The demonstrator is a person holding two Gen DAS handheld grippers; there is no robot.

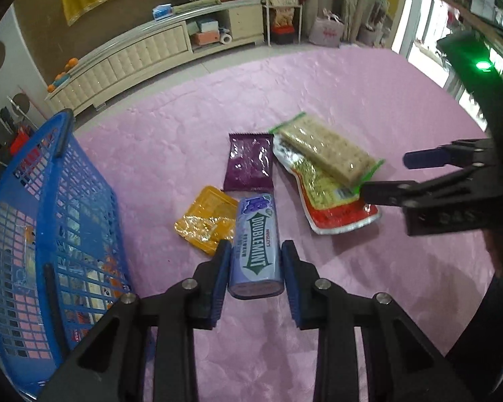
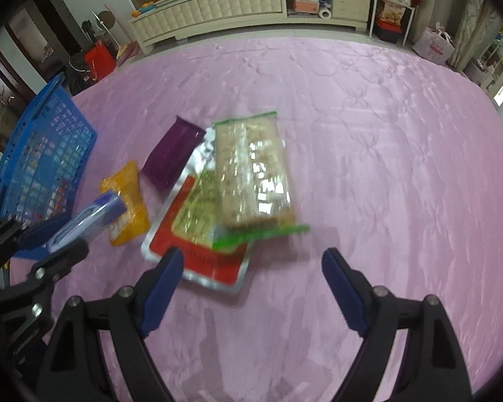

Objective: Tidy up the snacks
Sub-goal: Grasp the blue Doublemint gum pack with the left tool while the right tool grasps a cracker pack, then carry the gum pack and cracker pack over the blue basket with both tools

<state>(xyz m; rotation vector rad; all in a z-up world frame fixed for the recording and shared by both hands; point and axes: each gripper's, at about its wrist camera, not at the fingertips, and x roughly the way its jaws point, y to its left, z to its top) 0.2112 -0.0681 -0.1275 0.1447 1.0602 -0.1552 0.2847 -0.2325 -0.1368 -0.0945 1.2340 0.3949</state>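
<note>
My left gripper [image 1: 255,251] is shut on a purple Doublemint gum pack [image 1: 256,244] and holds it above the pink cloth; the pack also shows in the right wrist view [image 2: 87,219]. On the cloth lie a yellow packet [image 1: 206,219], a purple packet [image 1: 249,162], a cracker pack with green ends [image 1: 328,152] and a red and white pouch [image 1: 332,201] under it. My right gripper [image 2: 251,256] is open and empty, just short of the cracker pack [image 2: 253,171] and the pouch [image 2: 198,248]. A blue basket [image 1: 50,221] stands at the left.
The pink cloth [image 2: 385,150] covers the whole surface. The basket [image 2: 43,157] holds several snacks. A cream cabinet [image 2: 238,3] and shelves stand on the floor beyond the far edge.
</note>
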